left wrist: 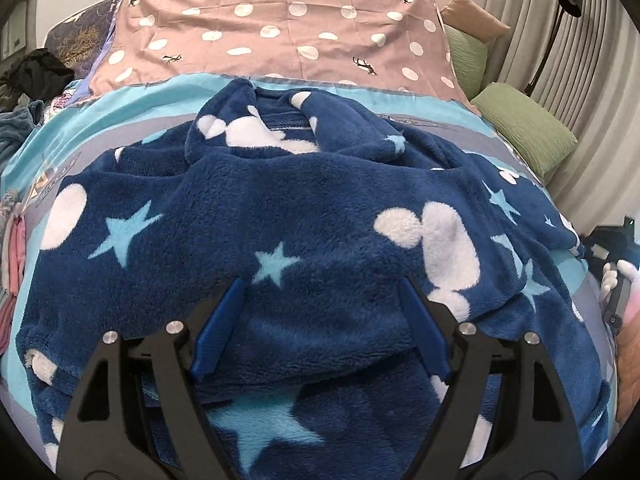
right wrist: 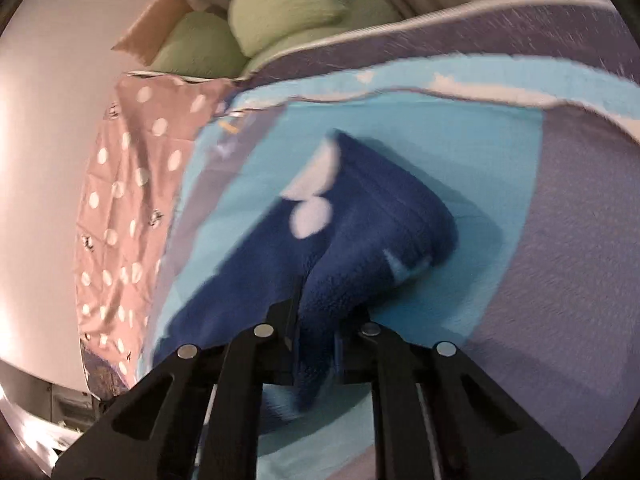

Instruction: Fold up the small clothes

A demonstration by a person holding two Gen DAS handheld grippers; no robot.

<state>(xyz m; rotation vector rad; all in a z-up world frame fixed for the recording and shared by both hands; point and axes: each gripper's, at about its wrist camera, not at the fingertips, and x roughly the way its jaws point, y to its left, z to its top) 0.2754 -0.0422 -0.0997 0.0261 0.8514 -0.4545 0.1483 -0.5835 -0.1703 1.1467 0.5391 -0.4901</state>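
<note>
Presently: one navy fleece garment with white blobs and pale stars [left wrist: 304, 208], spread on the turquoise-and-grey bedsheet [left wrist: 132, 120]. Left gripper [left wrist: 320, 320] spread wide above it (nothing held); right gripper [right wrist: 316, 320] clamped on a fold.

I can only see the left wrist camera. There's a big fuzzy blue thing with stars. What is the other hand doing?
Observer: The right gripper is shut on a bunched part of the blue fleece garment; you can't see that from your view.
Child: Is that part lying flat on the bed?
Observer: No, it sticks up in a rumpled fold above the turquoise sheet.
Child: Is my gripper holding any?
Observer: No. The left gripper has its jaws open over the fleece, not pinching it.
Child: What's behind the fold?
Observer: Green pillows and a brown one against the wall.
</note>
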